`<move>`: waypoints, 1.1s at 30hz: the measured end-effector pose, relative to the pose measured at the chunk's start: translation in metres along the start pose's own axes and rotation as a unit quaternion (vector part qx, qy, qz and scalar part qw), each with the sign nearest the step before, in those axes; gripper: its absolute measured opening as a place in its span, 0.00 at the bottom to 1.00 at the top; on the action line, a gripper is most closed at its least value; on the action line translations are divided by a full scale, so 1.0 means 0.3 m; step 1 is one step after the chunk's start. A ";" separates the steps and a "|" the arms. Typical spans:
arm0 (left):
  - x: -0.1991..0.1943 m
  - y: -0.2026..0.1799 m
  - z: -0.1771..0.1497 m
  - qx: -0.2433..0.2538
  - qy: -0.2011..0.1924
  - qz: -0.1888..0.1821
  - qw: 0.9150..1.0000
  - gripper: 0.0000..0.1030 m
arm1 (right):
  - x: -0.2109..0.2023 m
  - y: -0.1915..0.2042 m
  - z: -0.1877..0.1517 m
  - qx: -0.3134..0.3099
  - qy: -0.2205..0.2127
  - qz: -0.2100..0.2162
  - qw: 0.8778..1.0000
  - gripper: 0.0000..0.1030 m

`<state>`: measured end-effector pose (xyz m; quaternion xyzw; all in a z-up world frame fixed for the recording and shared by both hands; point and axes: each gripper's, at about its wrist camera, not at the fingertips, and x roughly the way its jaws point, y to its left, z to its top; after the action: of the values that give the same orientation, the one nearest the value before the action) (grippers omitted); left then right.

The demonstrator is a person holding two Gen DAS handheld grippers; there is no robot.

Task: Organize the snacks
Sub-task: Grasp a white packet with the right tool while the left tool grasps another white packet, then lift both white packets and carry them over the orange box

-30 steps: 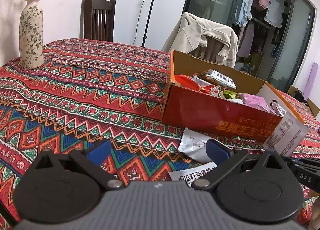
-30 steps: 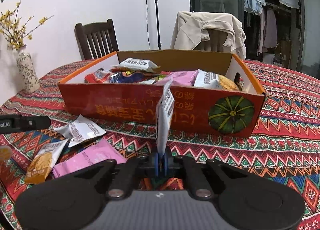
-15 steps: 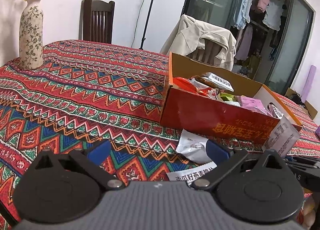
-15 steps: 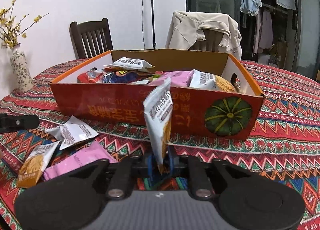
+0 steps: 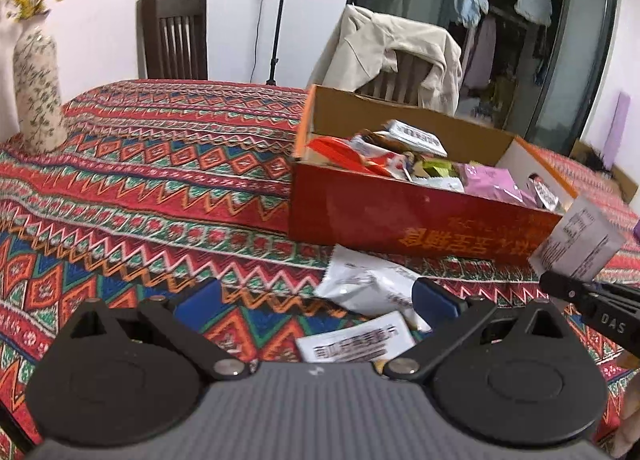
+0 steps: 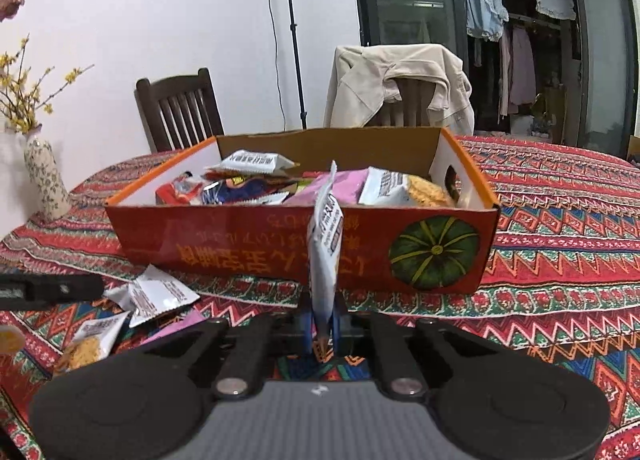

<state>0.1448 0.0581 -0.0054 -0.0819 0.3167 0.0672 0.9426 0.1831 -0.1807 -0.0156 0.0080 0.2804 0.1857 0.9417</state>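
Observation:
An orange cardboard box (image 6: 248, 256) (image 5: 400, 215) full of snack packets stands on the patterned tablecloth. My right gripper (image 6: 322, 320) is shut on a white snack packet (image 6: 326, 256), held upright just in front of the box's near wall; the packet also shows in the left wrist view (image 5: 578, 244). My left gripper (image 5: 316, 296) is open and empty, low over the table left of the box. Loose packets lie by it: a white one (image 5: 364, 284) (image 6: 154, 296), a labelled one (image 5: 356, 340) (image 6: 94, 338), and a pink one (image 6: 176, 326).
A floral vase (image 5: 36, 91) (image 6: 44, 179) stands at the table's far left. A dark wooden chair (image 6: 180, 111) and a chair draped with a beige jacket (image 6: 400, 87) stand behind the table. A tripod pole (image 6: 294, 35) is by the wall.
My right gripper has lifted the white packet higher and closer to the box's front wall. My left gripper has shifted slightly and stays open.

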 end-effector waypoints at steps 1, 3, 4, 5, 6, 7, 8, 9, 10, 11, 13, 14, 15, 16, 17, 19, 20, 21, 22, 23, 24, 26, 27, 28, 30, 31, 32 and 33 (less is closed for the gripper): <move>0.006 -0.018 0.004 0.006 0.001 0.001 1.000 1.00 | -0.005 -0.003 0.002 0.002 -0.002 0.001 1.000 0.09; 0.027 -0.054 0.015 0.024 0.009 0.000 1.000 1.00 | -0.017 -0.010 0.003 0.006 -0.006 0.003 1.000 0.09; 0.045 -0.076 0.019 0.035 0.019 0.002 0.999 1.00 | -0.021 -0.011 0.003 0.007 -0.007 0.005 1.000 0.09; 0.060 -0.093 0.019 0.044 0.026 0.004 0.999 1.00 | -0.025 -0.012 0.003 0.008 -0.009 0.007 1.000 0.09; 0.075 -0.109 0.019 0.054 0.033 0.005 0.998 1.00 | -0.028 -0.013 0.002 0.009 -0.011 0.008 1.000 0.09; 0.089 -0.122 0.017 0.062 0.038 0.007 0.997 1.00 | -0.032 -0.014 0.002 0.010 -0.013 0.009 1.000 0.09; 0.104 -0.133 0.015 0.067 0.045 0.007 0.997 1.00 | -0.035 -0.016 0.002 0.012 -0.014 0.011 1.000 0.09; 0.120 -0.143 0.014 0.071 0.053 0.007 0.996 1.00 | -0.038 -0.016 0.001 0.014 -0.015 0.013 1.000 0.09; 0.135 -0.149 0.011 0.073 0.059 0.009 0.995 1.00 | -0.040 -0.017 0.001 0.014 -0.015 0.015 1.000 0.09; 0.148 -0.155 0.008 0.075 0.062 0.016 0.995 1.00 | -0.041 -0.016 0.001 0.014 -0.015 0.017 1.000 0.09; 0.170 -0.154 0.004 0.076 0.066 0.024 0.995 1.00 | -0.045 -0.017 0.000 0.013 -0.015 0.020 1.000 0.09; 0.175 -0.147 0.005 0.070 0.064 0.021 0.995 1.00 | -0.045 -0.017 0.000 0.013 -0.016 0.020 1.000 0.09; 0.176 -0.146 0.008 0.069 0.062 0.022 0.995 1.00 | -0.046 -0.017 0.000 0.013 -0.016 0.021 1.000 0.09; 0.180 -0.142 0.010 0.067 0.062 0.023 0.996 1.00 | -0.047 -0.018 0.000 0.014 -0.016 0.021 1.000 0.09; 0.182 -0.140 0.011 0.065 0.061 0.021 0.996 1.00 | -0.047 -0.019 0.000 0.014 -0.016 0.021 1.000 0.09; 0.182 -0.138 0.008 0.066 0.057 0.021 0.996 1.00 | -0.045 -0.019 -0.001 0.012 -0.015 0.020 1.000 0.09; 0.182 -0.140 0.008 0.066 0.056 0.020 0.996 0.98 | -0.043 -0.018 -0.002 0.011 -0.014 0.020 1.000 0.09; 0.178 -0.140 0.007 0.067 0.054 0.018 0.996 0.96 | -0.041 -0.018 -0.002 0.011 -0.013 0.019 1.000 0.09; 0.174 -0.140 0.008 0.068 0.051 0.015 0.996 0.88 | -0.040 -0.017 -0.002 0.011 -0.013 0.019 1.000 0.09; 0.168 -0.139 0.010 0.069 0.049 0.012 0.996 0.81 | -0.040 -0.017 -0.002 0.011 -0.013 0.019 1.000 0.09; 0.161 -0.137 0.012 0.068 0.049 0.009 0.996 0.78 | -0.041 -0.017 -0.002 0.011 -0.014 0.019 1.000 0.09; 0.147 -0.124 0.013 0.063 0.050 -0.011 0.997 0.74 | -0.040 -0.012 -0.003 0.010 -0.014 0.017 1.000 0.09; 0.135 -0.117 0.012 0.062 0.050 -0.016 0.997 0.73 | -0.038 -0.011 -0.003 0.009 -0.014 0.016 1.000 0.09; 0.133 -0.115 0.012 0.061 0.050 -0.017 0.997 0.70 | -0.037 -0.010 -0.004 0.007 -0.013 0.014 1.000 0.09; 0.125 -0.106 0.011 0.057 0.048 -0.020 0.997 0.67 | -0.038 -0.008 -0.005 0.006 -0.014 0.015 1.000 0.09; 0.121 -0.103 0.011 0.056 0.048 -0.021 0.997 0.65 | -0.040 -0.007 -0.005 0.005 -0.016 0.015 1.000 0.09; 0.117 -0.099 0.011 0.054 0.048 -0.022 0.997 0.64 | -0.042 -0.006 -0.005 0.005 -0.017 0.016 1.000 0.09; 0.116 -0.097 0.011 0.052 0.047 -0.022 0.997 0.63 | -0.044 -0.005 -0.005 0.004 -0.018 0.016 1.000 0.09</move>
<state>0.1796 0.0328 -0.0208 -0.0428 0.3620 0.0257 0.9308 0.1726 -0.1870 -0.0102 0.0199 0.2638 0.1995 0.9435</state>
